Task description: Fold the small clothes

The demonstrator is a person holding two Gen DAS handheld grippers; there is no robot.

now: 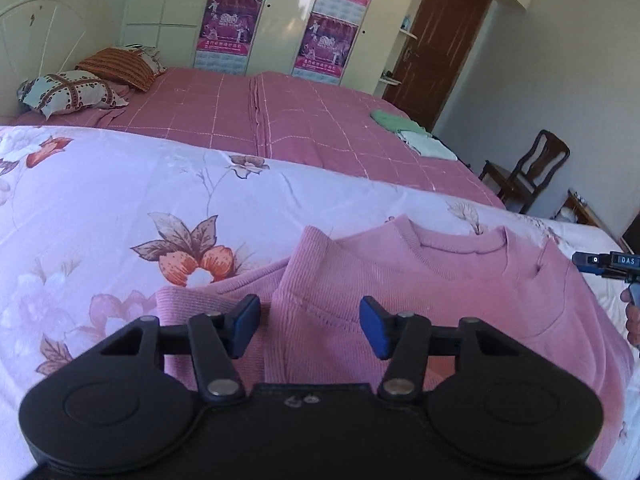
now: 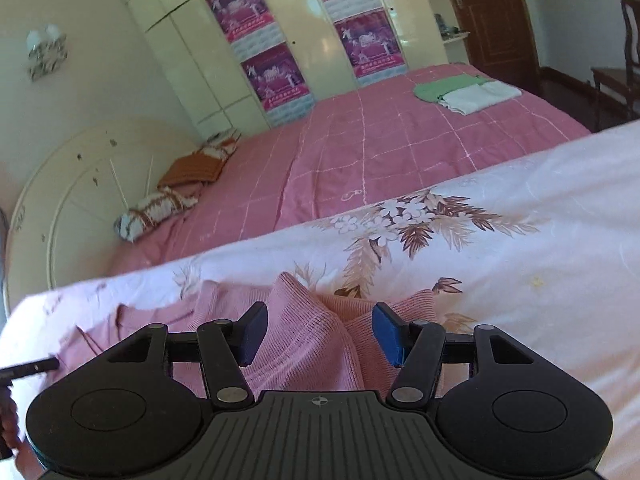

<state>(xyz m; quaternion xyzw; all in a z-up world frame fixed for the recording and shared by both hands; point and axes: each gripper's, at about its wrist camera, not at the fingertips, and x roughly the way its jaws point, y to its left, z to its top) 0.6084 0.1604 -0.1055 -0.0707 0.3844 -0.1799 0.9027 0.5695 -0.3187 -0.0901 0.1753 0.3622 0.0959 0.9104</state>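
The pink sweater is a ribbed knit cloth, matt and slightly fuzzy, with a thicker rolled band at the neck. Under it the floral sheet is thin woven cloth, smooth with soft creases. The pink checked bedspread looks like matt cotton with stitched lines. The left gripper and the right gripper are matt black plastic with shiny metal rivets; their blue pads look rubbery and dull, and the right one's body shows a ridged surface. The wardrobe has a glossy cream finish and bears glossy paper posters. The door and chair are dark varnished wood.
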